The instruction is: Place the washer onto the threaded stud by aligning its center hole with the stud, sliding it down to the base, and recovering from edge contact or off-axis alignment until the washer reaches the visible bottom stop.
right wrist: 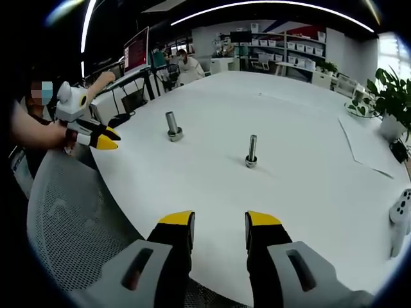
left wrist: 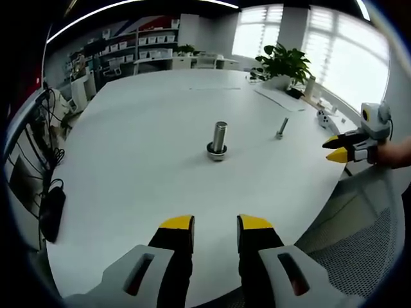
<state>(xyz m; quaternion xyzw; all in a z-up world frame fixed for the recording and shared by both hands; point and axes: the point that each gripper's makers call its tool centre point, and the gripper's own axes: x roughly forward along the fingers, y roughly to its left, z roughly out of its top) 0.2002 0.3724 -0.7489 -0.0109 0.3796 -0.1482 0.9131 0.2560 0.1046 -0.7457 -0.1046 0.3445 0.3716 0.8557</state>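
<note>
Yellow tips frame both my views, and nothing sits between them. My left gripper [left wrist: 215,231] has its jaws parted by a narrow gap and carries nothing; my right gripper [right wrist: 218,228] is a little wider apart and equally empty.

Ahead of the left jaws, near the middle of the white table [left wrist: 128,160], the thick threaded stud [left wrist: 219,140] stands upright, long axis vertical, top pointing up. A dark ring at its foot could be the washer already seated or just the stud's base; I cannot tell which.

Farther off and to the right of that, a thinner bolt [left wrist: 282,127] stands leaning slightly. In the right gripper view the thinner bolt [right wrist: 251,150] lies straight ahead of my jaws and the thick stud [right wrist: 171,125] is beyond it to the left.

My judgement: either the washer is down at the bottom stop and the job is finished, or it has not been picked up yet.
</note>
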